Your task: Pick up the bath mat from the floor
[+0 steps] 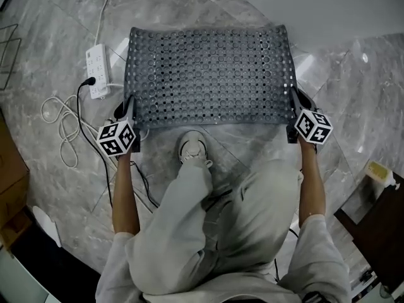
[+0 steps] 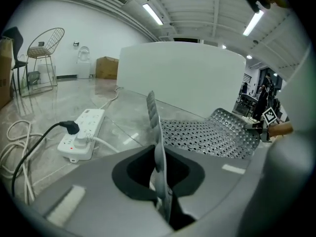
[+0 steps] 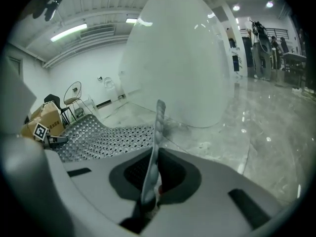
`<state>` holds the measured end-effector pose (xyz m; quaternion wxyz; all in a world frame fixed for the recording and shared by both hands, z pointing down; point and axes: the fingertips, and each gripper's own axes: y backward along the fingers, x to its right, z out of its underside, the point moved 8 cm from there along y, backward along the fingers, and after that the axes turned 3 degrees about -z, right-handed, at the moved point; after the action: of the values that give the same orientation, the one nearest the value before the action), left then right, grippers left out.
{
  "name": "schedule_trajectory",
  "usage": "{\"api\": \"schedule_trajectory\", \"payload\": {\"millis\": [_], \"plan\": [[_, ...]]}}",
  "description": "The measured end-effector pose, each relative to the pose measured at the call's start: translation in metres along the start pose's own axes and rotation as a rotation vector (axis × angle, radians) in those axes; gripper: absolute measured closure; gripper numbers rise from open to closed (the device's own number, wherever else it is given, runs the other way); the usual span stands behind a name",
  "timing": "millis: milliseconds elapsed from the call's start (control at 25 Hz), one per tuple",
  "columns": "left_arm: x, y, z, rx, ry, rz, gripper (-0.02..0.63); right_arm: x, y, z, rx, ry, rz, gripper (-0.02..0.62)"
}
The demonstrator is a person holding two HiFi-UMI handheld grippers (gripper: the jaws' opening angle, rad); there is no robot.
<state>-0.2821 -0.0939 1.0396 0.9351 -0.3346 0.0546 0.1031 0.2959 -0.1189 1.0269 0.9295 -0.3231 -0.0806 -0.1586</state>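
Note:
A grey perforated bath mat [image 1: 211, 74] is spread over the marble floor in front of the person. My left gripper [image 1: 130, 105] is shut on its near left corner, and my right gripper [image 1: 293, 101] is shut on its near right corner. In the left gripper view the mat's edge [image 2: 159, 147] stands pinched between the jaws of the left gripper [image 2: 161, 184], and the rest of the mat [image 2: 212, 132] curves up toward the other side. In the right gripper view the mat's edge [image 3: 154, 147] is clamped in the right gripper [image 3: 148, 184].
A white power strip [image 1: 98, 70] with a black plug and looped cables [image 1: 63, 122] lies left of the mat. A white curved tub wall [image 1: 328, 5] rises beyond it. The person's shoe [image 1: 192, 147] stands at the near edge. Cardboard boxes [image 1: 9, 169] sit left, dark furniture [image 1: 379, 226] right.

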Motion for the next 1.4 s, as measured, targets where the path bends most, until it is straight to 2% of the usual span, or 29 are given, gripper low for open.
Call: {"api": "schedule_trajectory", "payload": {"millis": [280,640,840,1120,1400], "plan": [[0.009,0.003,-0.01,-0.002,-0.004,0.013,0.581,-0.019,0.001,-0.012,0.021,0.003,-0.029,0.569],[0.013,0.0,-0.02,-0.062,0.035,0.008,0.581,-0.037,-0.002,-0.021,-0.023,-0.024,-0.005,0.569],[0.027,0.009,-0.04,-0.082,0.05,0.006,0.581,-0.056,0.002,-0.045,-0.056,0.006,-0.017,0.569],[0.051,0.035,-0.09,-0.106,0.065,0.052,0.581,-0.093,0.019,-0.092,-0.098,0.015,-0.04,0.569],[0.07,0.071,-0.159,-0.15,0.041,0.08,0.581,-0.135,0.045,-0.15,-0.16,0.017,-0.076,0.57]]}}
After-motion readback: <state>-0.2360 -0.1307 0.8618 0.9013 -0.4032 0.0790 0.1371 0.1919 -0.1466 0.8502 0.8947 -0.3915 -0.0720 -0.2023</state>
